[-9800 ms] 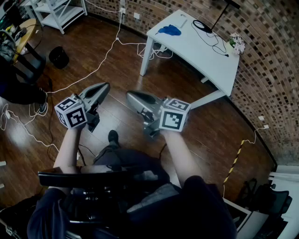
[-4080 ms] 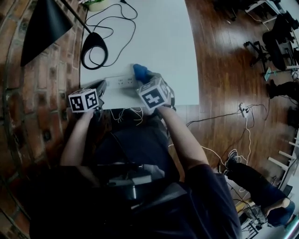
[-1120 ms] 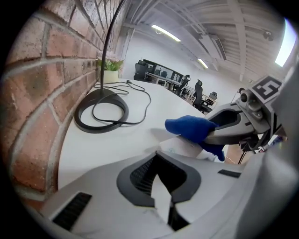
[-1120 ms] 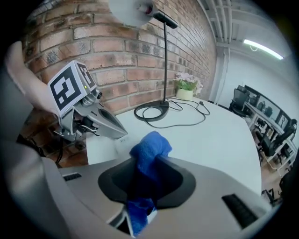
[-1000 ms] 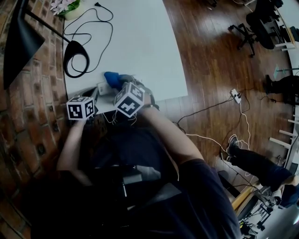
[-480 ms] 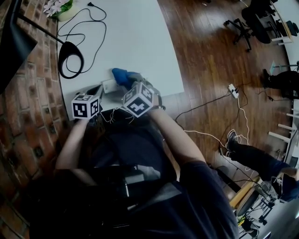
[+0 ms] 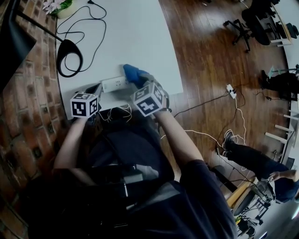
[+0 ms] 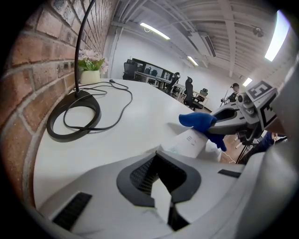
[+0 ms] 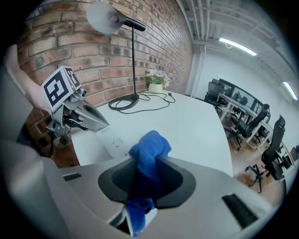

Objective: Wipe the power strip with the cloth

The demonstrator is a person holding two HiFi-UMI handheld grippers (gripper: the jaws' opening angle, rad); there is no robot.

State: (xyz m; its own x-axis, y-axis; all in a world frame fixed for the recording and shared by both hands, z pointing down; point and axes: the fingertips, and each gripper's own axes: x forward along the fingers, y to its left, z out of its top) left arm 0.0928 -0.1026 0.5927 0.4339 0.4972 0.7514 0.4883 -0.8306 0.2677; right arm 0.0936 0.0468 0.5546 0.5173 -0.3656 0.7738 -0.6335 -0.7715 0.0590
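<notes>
A white power strip (image 7: 113, 84) lies near the front edge of the white table (image 7: 140, 32). In the right gripper view its end (image 9: 108, 139) shows just beyond the jaws. My right gripper (image 7: 138, 80) is shut on a blue cloth (image 7: 132, 73), which bulges out between the jaws (image 9: 148, 148) and rests on the strip's right part. My left gripper (image 7: 98, 89) is shut, its tip at the strip's left end. From the left gripper (image 8: 161, 186) I see the strip (image 8: 189, 142), the cloth (image 8: 198, 121) and the right gripper (image 8: 233, 119) ahead.
A black lamp base (image 7: 70, 51) with its looped cord sits at the table's back left by the brick wall (image 7: 28, 107). A flower pot (image 7: 58, 5) stands in the far corner. White cables (image 7: 117, 113) hang off the front edge. Office chairs (image 7: 254, 25) stand on the wooden floor.
The right gripper has slid the blue cloth rightward along the power strip, uncovering more of it. The left gripper has stayed at the strip's left end.
</notes>
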